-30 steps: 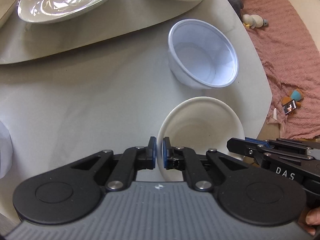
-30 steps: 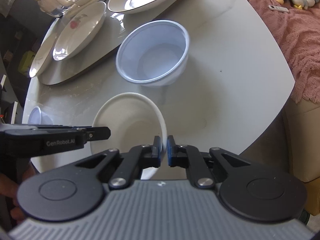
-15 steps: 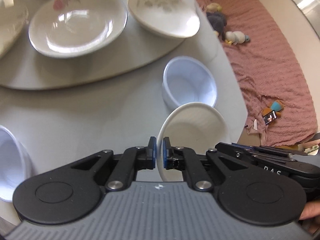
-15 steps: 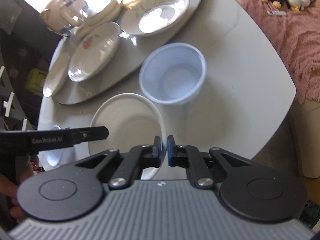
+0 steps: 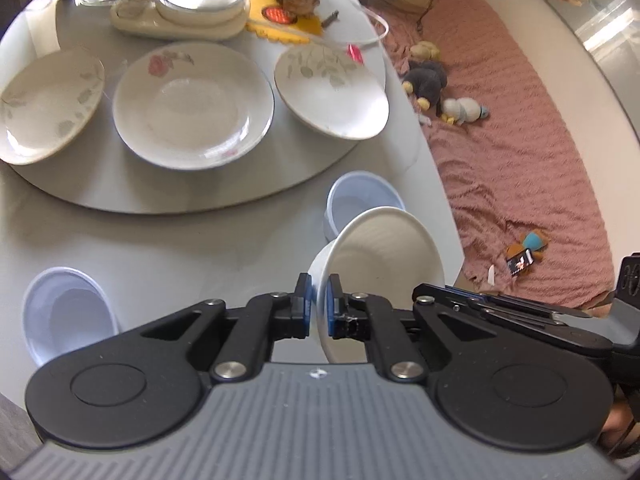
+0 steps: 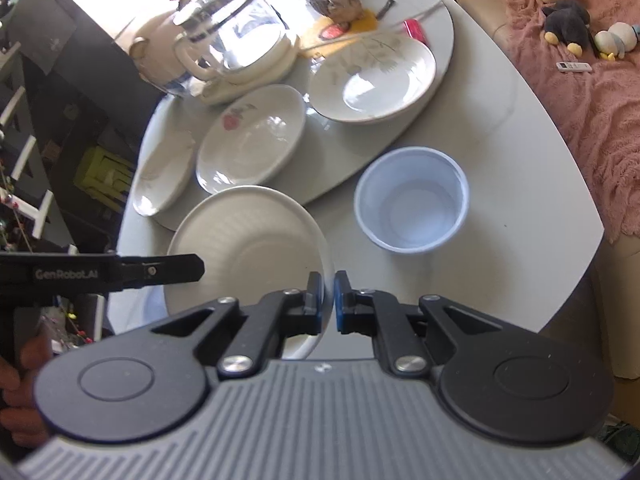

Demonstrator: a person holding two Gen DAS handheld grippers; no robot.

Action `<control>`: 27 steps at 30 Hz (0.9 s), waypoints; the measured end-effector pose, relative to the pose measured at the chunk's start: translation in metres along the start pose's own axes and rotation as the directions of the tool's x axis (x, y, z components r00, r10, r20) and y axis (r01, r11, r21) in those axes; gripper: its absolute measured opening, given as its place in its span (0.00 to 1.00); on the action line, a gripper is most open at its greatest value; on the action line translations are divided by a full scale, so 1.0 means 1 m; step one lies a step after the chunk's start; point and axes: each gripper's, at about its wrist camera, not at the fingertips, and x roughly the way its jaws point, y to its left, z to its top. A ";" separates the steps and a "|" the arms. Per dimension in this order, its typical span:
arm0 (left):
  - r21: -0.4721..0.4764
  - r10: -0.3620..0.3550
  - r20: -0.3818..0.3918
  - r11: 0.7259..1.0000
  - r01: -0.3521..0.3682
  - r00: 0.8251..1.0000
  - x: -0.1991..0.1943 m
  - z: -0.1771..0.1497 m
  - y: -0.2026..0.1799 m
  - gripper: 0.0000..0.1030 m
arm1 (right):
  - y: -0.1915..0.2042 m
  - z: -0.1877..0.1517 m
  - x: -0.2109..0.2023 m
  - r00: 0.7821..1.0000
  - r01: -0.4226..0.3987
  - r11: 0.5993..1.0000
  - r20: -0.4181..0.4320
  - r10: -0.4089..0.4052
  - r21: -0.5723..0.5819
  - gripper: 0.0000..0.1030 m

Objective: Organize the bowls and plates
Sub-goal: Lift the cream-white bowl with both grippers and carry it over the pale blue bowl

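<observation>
Both grippers — left (image 5: 318, 305), right (image 6: 327, 300) — have fingers pinched shut on opposite rims of the white bowl (image 6: 248, 240).

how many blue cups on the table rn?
2. One blue cup sits near the right table edge, just beyond the held bowl. The other is near the left front edge. More may be out of view.

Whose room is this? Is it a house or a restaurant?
Most likely a home, a dining spot beside a sitting area. A round grey table carries flowered white plates and a glass kettle on a cream base. Beside it, plush toys lie on a pink blanket.
</observation>
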 end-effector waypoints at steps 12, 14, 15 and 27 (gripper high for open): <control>-0.058 0.009 0.065 0.998 -0.005 0.998 -0.047 -0.008 0.037 0.08 | 0.048 0.004 0.002 0.999 -0.044 0.996 -0.008 0.044 -0.076 0.10; -0.072 0.017 0.070 0.997 -0.012 0.997 -0.054 -0.011 0.047 0.08 | 0.055 0.003 0.007 0.999 -0.053 0.995 -0.018 0.051 -0.088 0.10; -0.081 0.022 0.073 0.997 -0.016 0.997 -0.055 -0.012 0.053 0.08 | 0.060 0.002 0.010 0.998 -0.058 0.994 -0.024 0.056 -0.092 0.10; -0.184 0.053 0.116 0.982 -0.031 0.992 -0.088 -0.026 0.131 0.09 | 0.125 0.000 0.052 0.990 -0.105 0.980 -0.112 0.086 -0.169 0.11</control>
